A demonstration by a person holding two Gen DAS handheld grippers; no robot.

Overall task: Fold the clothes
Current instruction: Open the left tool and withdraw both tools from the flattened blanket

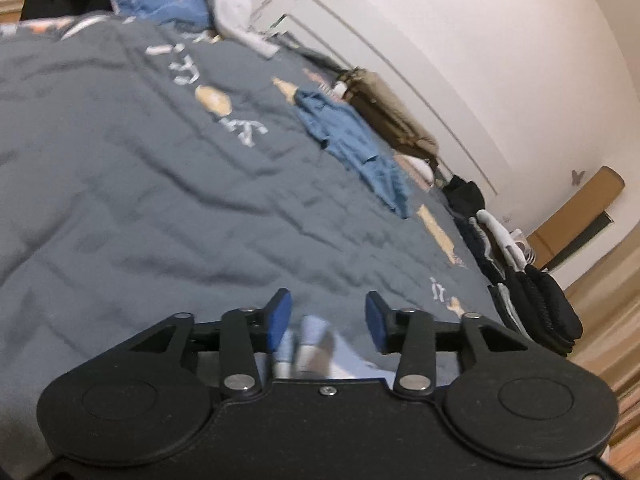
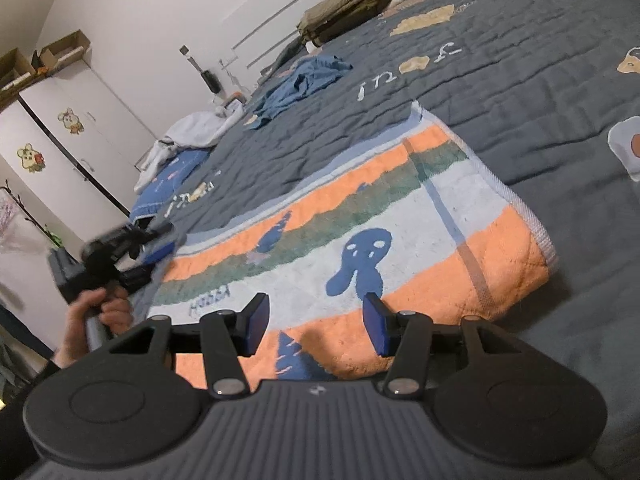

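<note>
A grey quilted bedspread (image 2: 500, 92) is covering the bed and is filling most of both views. A folded towel (image 2: 360, 240) with orange, white and green bands and blue figures is lying flat on the bedspread, directly ahead of the right gripper (image 2: 316, 324). In the left wrist view a pale blurred bit of fabric, possibly the towel, is showing between the fingers. A crumpled blue garment (image 2: 304, 80) is lying further back on the bedspread, well apart from the towel; it is also showing in the left wrist view (image 1: 352, 140). A white garment (image 2: 196, 132) is resting at the far edge of the bed, near a blue pillow (image 2: 168, 184). An olive-brown bundle (image 2: 352, 4) is lying along the wall side.

The right gripper is hovering above the near edge of the towel with its jaws spread and nothing between them. The left gripper (image 1: 326, 320) is pointing across the bedspread, its jaws also spread apart and gripping nothing. In the right wrist view the left gripper (image 2: 156, 248) is sitting just beside the towel's left edge, blurred, with the person's left hand (image 2: 96, 316) wrapping its handle.
</note>
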